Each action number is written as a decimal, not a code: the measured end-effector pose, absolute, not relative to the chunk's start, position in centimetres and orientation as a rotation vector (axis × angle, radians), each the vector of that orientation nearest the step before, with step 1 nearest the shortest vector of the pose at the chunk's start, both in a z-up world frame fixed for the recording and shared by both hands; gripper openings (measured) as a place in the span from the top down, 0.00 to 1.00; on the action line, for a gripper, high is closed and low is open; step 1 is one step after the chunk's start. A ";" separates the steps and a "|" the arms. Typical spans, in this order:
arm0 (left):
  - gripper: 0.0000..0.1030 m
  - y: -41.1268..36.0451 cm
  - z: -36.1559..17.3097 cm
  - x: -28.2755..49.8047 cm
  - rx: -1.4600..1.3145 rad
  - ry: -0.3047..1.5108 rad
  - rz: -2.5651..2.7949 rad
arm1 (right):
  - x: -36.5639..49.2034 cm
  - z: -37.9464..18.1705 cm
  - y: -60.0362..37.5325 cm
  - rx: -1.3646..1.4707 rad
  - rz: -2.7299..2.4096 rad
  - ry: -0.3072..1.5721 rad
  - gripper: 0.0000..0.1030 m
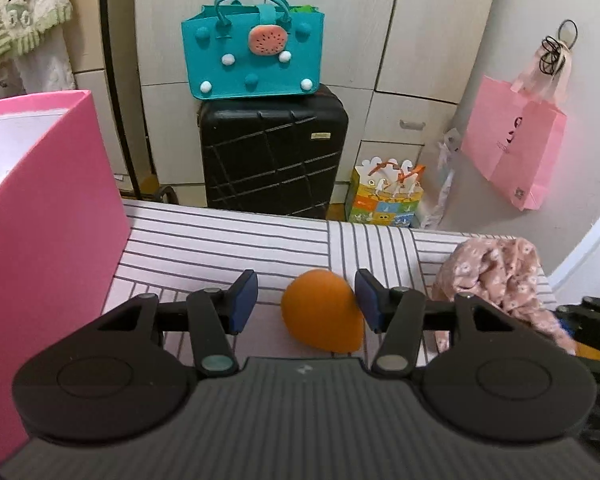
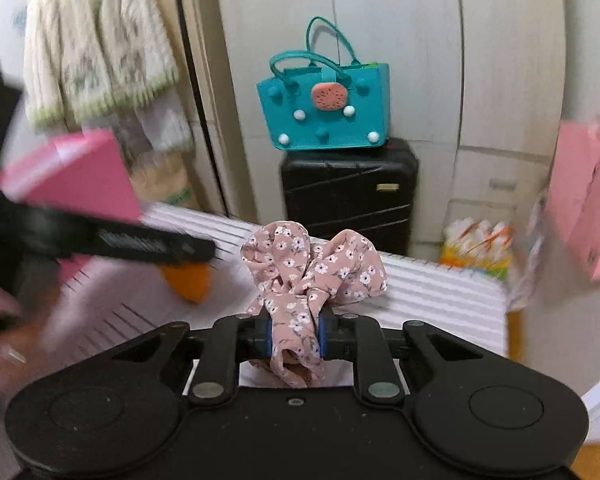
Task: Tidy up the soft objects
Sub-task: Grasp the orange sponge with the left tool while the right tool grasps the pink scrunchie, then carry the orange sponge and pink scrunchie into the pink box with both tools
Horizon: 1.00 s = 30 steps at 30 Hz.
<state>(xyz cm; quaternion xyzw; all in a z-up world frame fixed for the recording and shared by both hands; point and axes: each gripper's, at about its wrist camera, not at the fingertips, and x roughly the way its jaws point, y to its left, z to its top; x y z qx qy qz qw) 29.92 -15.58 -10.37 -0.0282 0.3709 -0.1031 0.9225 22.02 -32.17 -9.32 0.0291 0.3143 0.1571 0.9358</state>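
An orange egg-shaped sponge [image 1: 322, 310] lies on the striped cloth surface [image 1: 220, 240]. My left gripper [image 1: 306, 300] is open around it, with the right pad touching the sponge and the left pad apart from it. My right gripper [image 2: 294, 334] is shut on a pink floral scrunchie [image 2: 312, 268] and holds it above the surface. The scrunchie also shows at the right in the left wrist view [image 1: 496, 280]. The sponge [image 2: 190, 280] and the left gripper's body [image 2: 112, 240] show blurred at the left in the right wrist view.
A tall pink box [image 1: 40, 216] stands at the left on the surface. Beyond the far edge are a black suitcase [image 1: 274, 160] with a teal bag [image 1: 254, 56] on top, a colourful gift bag [image 1: 386, 196] and a hanging pink paper bag [image 1: 514, 148].
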 end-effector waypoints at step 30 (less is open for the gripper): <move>0.64 -13.8 -9.1 24.5 -0.162 0.759 -0.364 | 15.5 -11.0 -30.7 0.266 0.138 0.699 0.77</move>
